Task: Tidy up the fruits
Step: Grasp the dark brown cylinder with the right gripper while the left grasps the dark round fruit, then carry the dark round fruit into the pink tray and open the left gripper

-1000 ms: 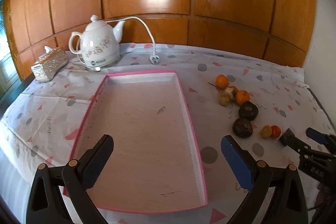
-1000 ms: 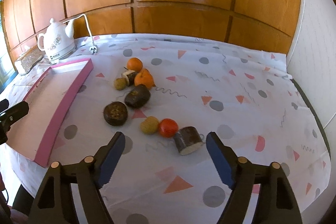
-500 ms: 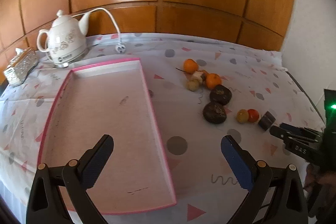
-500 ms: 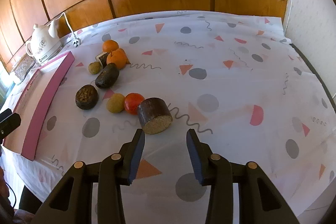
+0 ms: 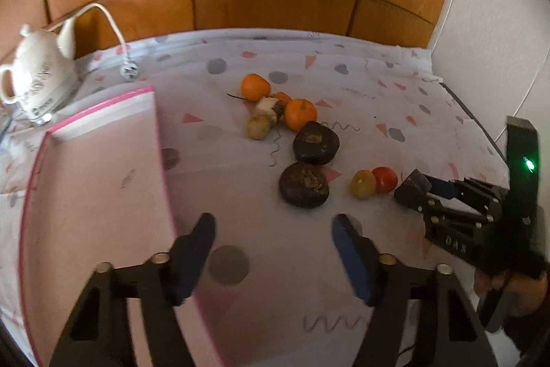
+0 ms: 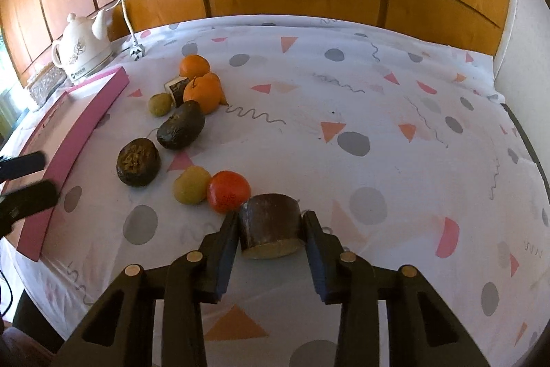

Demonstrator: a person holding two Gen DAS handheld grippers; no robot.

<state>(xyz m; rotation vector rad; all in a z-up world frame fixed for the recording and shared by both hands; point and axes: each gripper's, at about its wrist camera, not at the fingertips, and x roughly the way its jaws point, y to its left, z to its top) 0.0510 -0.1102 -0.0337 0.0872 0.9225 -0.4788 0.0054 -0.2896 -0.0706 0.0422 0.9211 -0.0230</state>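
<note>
My right gripper (image 6: pixel 271 222) is shut on a dark cut fruit piece (image 6: pixel 268 224) resting on the tablecloth; it also shows in the left wrist view (image 5: pixel 412 187). Next to it lie a red fruit (image 6: pixel 228 191) and a yellow-green fruit (image 6: pixel 191 184). Two dark fruits (image 6: pixel 138 161) (image 6: pixel 181 129), oranges (image 6: pixel 201 92) and a small green fruit (image 6: pixel 160 104) lie further back. My left gripper (image 5: pixel 273 229) is open and empty, hovering between the pink tray (image 5: pixel 103 195) and the near dark fruit (image 5: pixel 304 184).
A white kettle (image 6: pixel 82 52) with cord stands at the back left, a silver tissue box (image 6: pixel 44 81) beside it. Wood panelling runs behind the table. A white wall (image 5: pixel 498 23) borders the right side.
My right gripper moved forward and closed on the cut fruit piece. My left gripper moved right towards the fruits and narrowed its opening.
</note>
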